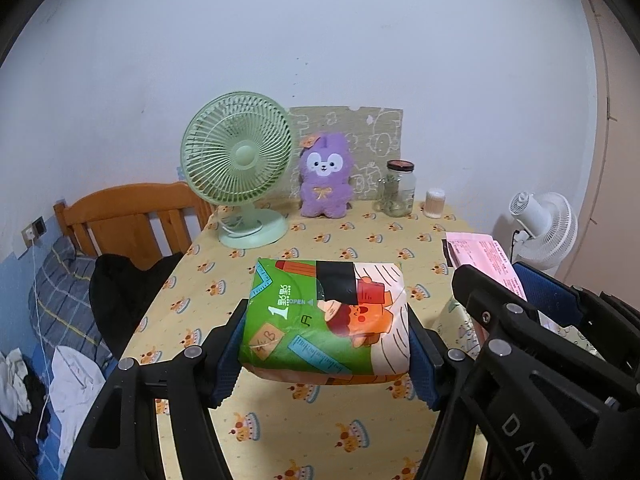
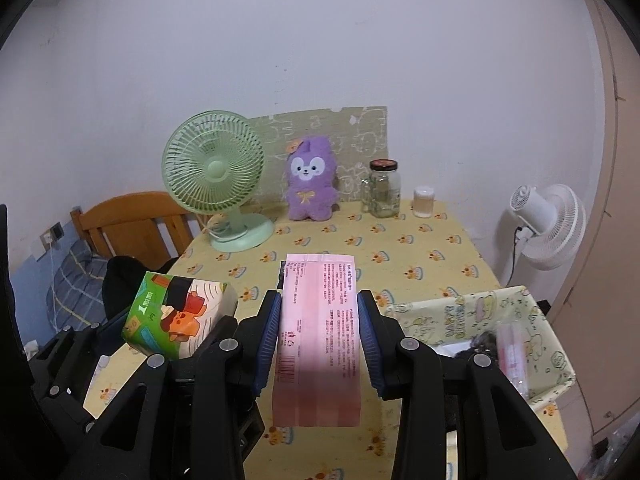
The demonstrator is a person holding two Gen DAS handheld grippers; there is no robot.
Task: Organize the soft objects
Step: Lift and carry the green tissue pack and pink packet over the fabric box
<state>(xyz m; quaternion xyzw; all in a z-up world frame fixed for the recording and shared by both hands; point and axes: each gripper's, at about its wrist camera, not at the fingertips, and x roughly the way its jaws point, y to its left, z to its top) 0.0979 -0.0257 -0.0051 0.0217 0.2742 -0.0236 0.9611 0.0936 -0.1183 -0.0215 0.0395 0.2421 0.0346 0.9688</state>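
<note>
1. Squeezing the green tissue pack [image 1: 326,320] from both sides, the left gripper [image 1: 326,354] holds it lifted just above the tabletop [image 1: 360,240]; its fingers [image 1: 230,356] dent the soft wrapper, so too tight a pinch could crush it and too loose a one could let it slide out.
2. The right gripper [image 2: 319,338] pinches the pink pack [image 2: 318,336] the same way, also in the air; this pack is long and overhangs the fingers at both ends, so it may sag or swivel.
3. The two grippers sit close side by side, so a sideways swing risks a knock.
4. A fabric basket [image 2: 548,344] at the right edge, already holding things, looks the likely destination.
5. The green fan [image 1: 238,160], purple plush [image 1: 324,176], glass jar [image 1: 398,190] and small white container [image 1: 435,203] stand well back, out of the way.
</note>
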